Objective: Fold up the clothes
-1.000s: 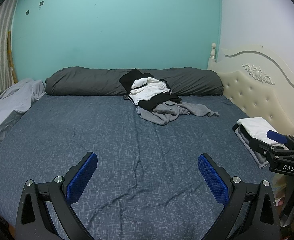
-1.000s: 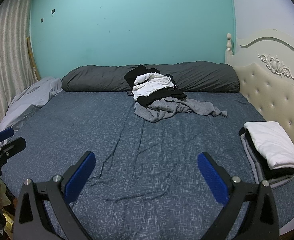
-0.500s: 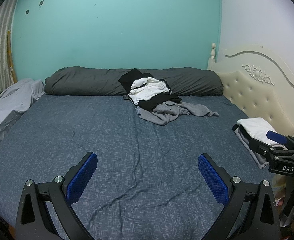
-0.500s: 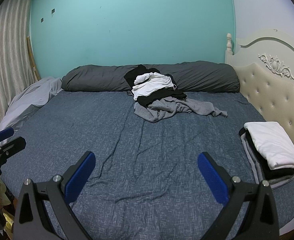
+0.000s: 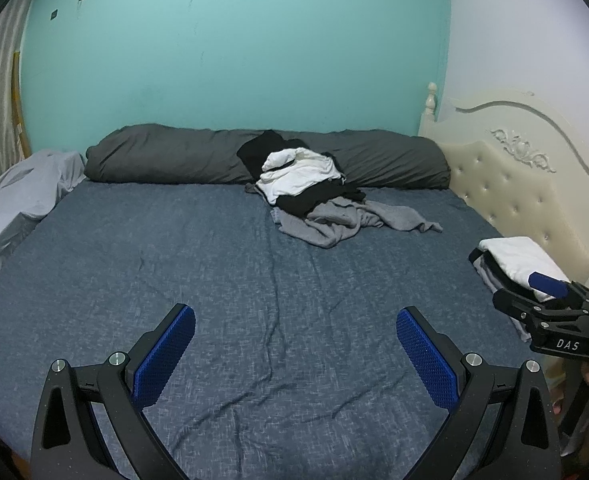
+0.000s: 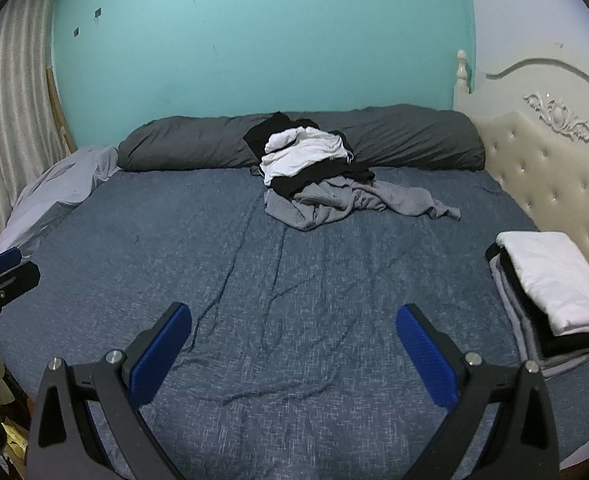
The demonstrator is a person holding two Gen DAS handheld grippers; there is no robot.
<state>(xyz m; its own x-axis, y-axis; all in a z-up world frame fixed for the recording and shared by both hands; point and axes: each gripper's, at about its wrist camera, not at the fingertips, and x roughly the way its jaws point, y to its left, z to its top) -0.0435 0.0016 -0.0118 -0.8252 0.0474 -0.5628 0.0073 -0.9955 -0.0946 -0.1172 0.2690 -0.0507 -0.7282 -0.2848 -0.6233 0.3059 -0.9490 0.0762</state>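
Left wrist: left tool [image 5: 295, 322] agape, empty.

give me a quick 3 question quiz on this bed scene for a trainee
1. True or false: both tongs, left tongs and right tongs, are open and hold nothing.
2. What lies on top of the folded stack by the headboard? A) white garment B) grey garment C) black garment
3. Fill in: the unfolded pile leans against the long dark ____.

Key: 1 true; 2 A; 3 pillow
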